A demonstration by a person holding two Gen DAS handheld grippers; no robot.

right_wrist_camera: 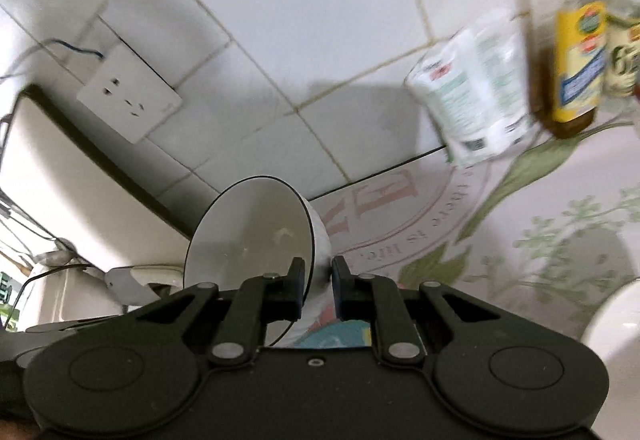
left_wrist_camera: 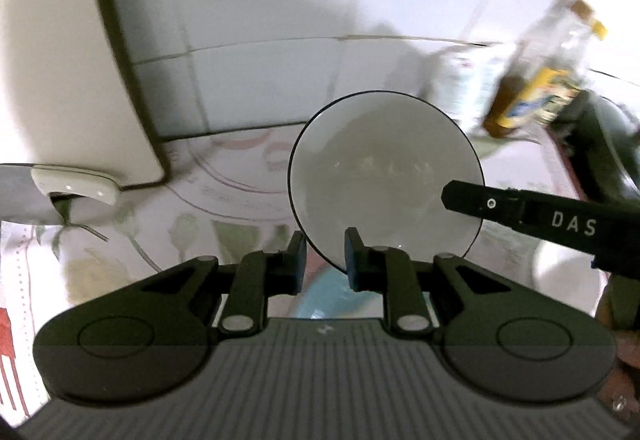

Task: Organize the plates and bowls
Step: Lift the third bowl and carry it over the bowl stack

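Together, both grippers pinch one white bowl (left_wrist_camera: pixel 384 176) by its rim, clear of the worktop (right_wrist_camera: pixel 520 232): left gripper (left_wrist_camera: pixel 325 260) at the near edge, right gripper (right_wrist_camera: pixel 318 286) at the right. It tips open toward the left gripper.

Both wrist views look steeply down, close over the counter (left_wrist_camera: pixel 248 184), sharing the tiled wall (right_wrist_camera: pixel 304 20) and socket (right_wrist_camera: pixel 128 96).
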